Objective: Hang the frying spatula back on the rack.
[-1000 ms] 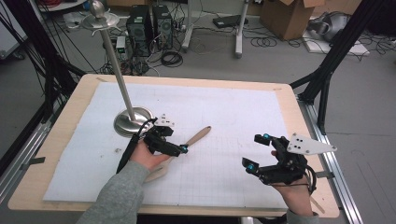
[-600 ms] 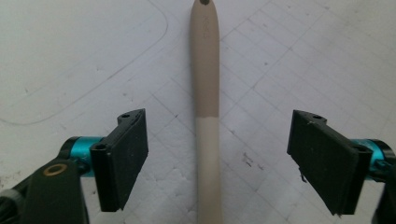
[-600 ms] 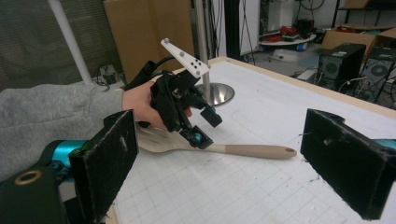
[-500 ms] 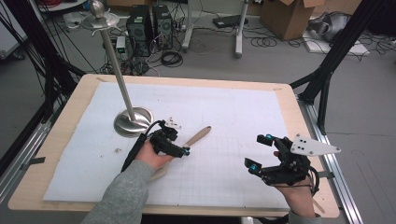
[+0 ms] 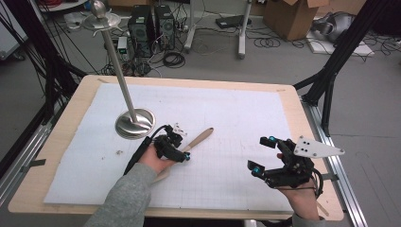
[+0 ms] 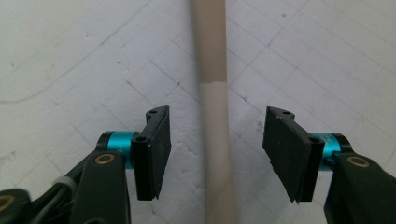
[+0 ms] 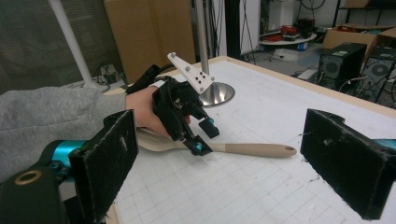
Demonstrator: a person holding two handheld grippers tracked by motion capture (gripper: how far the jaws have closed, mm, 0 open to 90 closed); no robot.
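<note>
Wooden table (image 5: 56, 142) under a white gridded sheet (image 5: 227, 113), grey floor behind with computer towers (image 5: 151, 23), cables, cardboard box (image 5: 293, 16). Left gripper (image 5: 182, 153) straddles a wooden spoon's (image 5: 201, 138) handle, jaws just closing but pads not touching it yet. Metal stand (image 5: 135, 124) just beyond it. Right gripper (image 5: 265, 153) open, empty, well right of the spoon

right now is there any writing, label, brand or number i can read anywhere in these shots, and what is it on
None can be read.
The wooden spoon, the white gridded mat and the metal stand carry no print.
The left gripper and the right gripper show no legible marking.
The cardboard boxes and the computer towers on the floor behind the table are too small and blurred to tell.
</note>
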